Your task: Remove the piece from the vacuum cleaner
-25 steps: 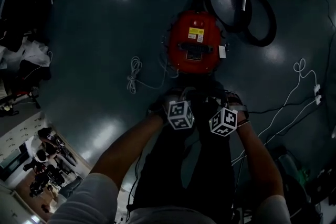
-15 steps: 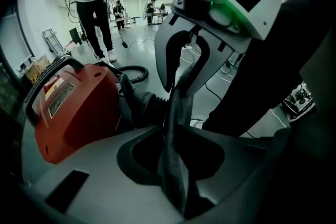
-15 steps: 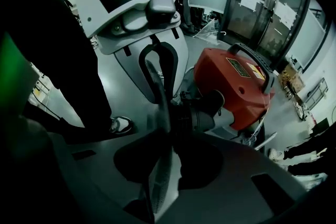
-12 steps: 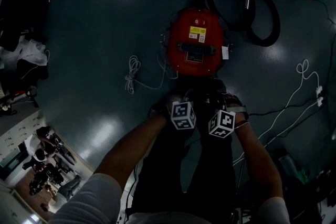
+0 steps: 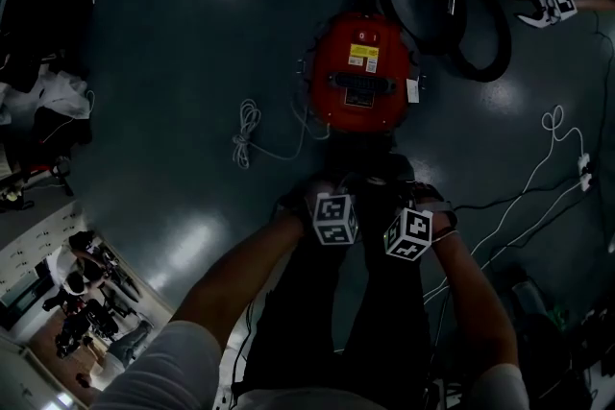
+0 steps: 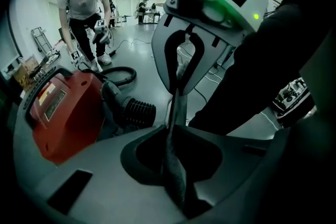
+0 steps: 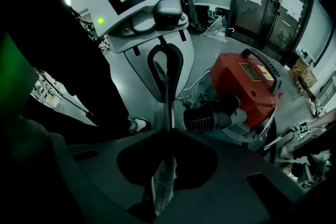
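The red vacuum [image 5: 360,72] sits on the floor [image 5: 173,62] just ahead of the person. Its ribbed hose end [image 7: 207,117], probably the piece, is plugged in. Left claw [image 6: 176,96] and right claw [image 7: 169,91] are closing, all but together, empty, side by side short of the vacuum.

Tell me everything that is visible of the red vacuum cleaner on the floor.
The vacuum cleaner is a rounded red canister of glossy plastic, with a yellow label and a dark grille on top and a dark carrying handle. It stands upright on the dark floor. A black ribbed hose is plugged into the end nearer the person, and a hose loop lies beyond it.
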The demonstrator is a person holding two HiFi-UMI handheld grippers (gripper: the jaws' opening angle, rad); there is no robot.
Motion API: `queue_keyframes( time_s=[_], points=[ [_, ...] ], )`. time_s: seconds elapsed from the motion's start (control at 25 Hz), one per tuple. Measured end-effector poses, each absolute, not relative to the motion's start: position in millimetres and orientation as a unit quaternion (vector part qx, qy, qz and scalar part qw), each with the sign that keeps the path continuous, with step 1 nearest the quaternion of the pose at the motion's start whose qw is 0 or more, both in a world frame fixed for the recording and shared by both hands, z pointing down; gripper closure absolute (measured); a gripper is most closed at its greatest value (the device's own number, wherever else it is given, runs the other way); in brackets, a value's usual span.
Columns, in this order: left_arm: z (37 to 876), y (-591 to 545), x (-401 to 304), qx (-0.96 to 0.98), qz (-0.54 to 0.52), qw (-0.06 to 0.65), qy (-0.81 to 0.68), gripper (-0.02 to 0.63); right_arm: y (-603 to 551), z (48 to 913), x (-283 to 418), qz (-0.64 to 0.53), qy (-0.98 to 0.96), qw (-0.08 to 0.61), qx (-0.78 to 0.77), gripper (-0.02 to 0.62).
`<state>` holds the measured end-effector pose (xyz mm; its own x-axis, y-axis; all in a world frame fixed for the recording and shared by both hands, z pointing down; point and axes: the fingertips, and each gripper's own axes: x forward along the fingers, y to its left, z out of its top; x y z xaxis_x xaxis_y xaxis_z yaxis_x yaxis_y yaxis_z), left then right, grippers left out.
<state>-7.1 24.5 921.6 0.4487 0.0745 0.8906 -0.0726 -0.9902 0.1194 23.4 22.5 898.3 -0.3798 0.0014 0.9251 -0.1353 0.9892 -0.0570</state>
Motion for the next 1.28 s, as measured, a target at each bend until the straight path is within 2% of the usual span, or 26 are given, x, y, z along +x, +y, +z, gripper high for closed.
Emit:
queue_keyframes(
  time_s=[0.48, 1.04, 1.28],
  points=[
    [735, 56, -16, 0.862, 0.505, 0.052, 0.006, 0.569, 60, 714, 14, 0.094, -0.843, 0.527, 0.062, 0.552],
    [479, 110, -26, 0.871, 0.481, 0.098, 0.023, 0.568, 112, 453, 1, 0.122, -0.867, 0.478, 0.073, 0.552],
    [405, 117, -23, 0.879, 0.471, 0.06, 0.035, 0.568, 121, 381, 4, 0.094, -0.878, 0.463, 0.081, 0.552]
  ],
)
